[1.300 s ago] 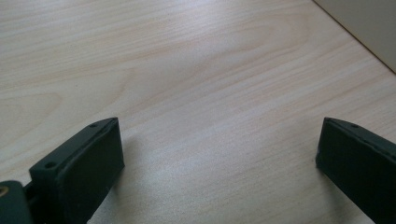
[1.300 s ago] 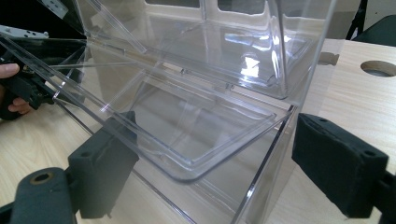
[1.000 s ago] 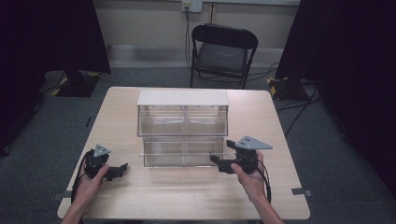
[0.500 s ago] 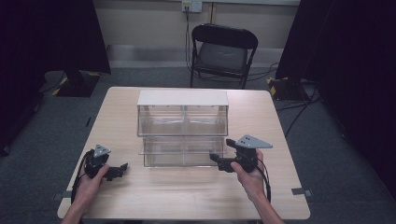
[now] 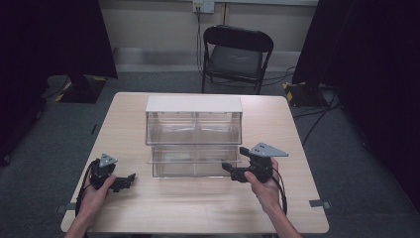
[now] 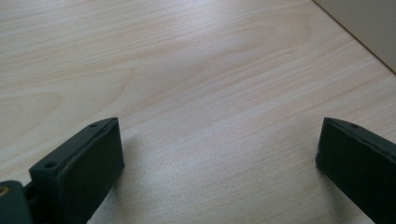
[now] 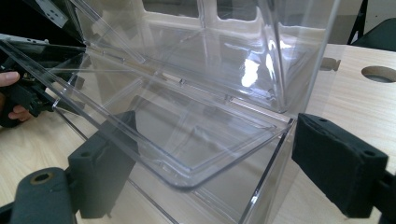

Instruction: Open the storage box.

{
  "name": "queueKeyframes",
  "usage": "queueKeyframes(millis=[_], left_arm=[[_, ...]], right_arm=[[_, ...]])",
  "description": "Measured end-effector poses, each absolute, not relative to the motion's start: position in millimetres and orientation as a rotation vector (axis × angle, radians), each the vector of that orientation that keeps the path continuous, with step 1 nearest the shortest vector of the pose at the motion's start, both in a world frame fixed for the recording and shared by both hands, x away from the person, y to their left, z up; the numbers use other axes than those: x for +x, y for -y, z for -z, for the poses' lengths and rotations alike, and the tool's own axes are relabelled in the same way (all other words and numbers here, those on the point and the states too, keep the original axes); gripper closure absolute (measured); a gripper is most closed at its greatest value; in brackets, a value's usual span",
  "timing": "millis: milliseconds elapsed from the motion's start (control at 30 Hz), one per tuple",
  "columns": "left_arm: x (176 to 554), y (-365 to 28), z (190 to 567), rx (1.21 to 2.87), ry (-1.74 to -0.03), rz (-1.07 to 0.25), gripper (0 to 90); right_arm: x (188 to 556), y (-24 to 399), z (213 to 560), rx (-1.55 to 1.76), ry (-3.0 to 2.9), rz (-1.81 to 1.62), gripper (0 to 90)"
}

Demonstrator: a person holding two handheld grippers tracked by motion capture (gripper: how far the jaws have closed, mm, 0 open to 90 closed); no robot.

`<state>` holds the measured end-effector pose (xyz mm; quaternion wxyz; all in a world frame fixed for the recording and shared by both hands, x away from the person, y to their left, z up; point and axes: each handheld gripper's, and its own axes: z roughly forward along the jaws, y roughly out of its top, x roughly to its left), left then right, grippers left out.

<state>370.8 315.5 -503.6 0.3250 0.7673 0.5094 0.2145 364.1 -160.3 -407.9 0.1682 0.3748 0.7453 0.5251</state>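
Where the pale wood-grain table (image 5: 297, 129) carries it, mid-surface: one clear plastic drawer cabinet (image 5: 193, 135), boxy, glossy, with a flat white top and two upper compartments side by side. Its lower drawer (image 5: 195, 161) is a shallow transparent tray with rounded corners, drawn out toward the person.

Right gripper (image 5: 229, 169): black, with a grey three-cornered plate on top, held at the drawer's front right corner. In the right gripper view its padded, blocky jaws stand wide, one on either side of the clear corner; whether they touch it is hard to judge through the glare.

Left gripper (image 5: 130, 178): black, low over bare table, well left of the cabinet, jaws spread wide with nothing between them.

Beyond the table: one black folding chair (image 5: 236, 54), metal-framed.
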Motion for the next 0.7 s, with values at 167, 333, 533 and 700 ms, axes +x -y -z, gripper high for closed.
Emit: queueKeyframes(millis=[167,333,533,700], left_arm=[[370.8,-315.5,503.6,2.011,-1.336,-0.562,0.2],[370.8,-315.4,503.6,2.011,-1.336,-0.562,0.2],[370.8,-315.5,503.5,2.012,-1.336,-0.562,0.2],[370.8,-315.5,503.6,2.011,-1.336,-0.562,0.2]], right_arm=[[365.4,159.9,407.4,1.064,-2.116,-1.495,13.8],[368.4,159.1,404.2,1.067,-2.102,-1.506,13.8],[369.6,156.4,403.2,1.062,-2.107,-1.508,13.8],[371.0,155.8,402.3,1.062,-2.099,-1.509,13.8]])
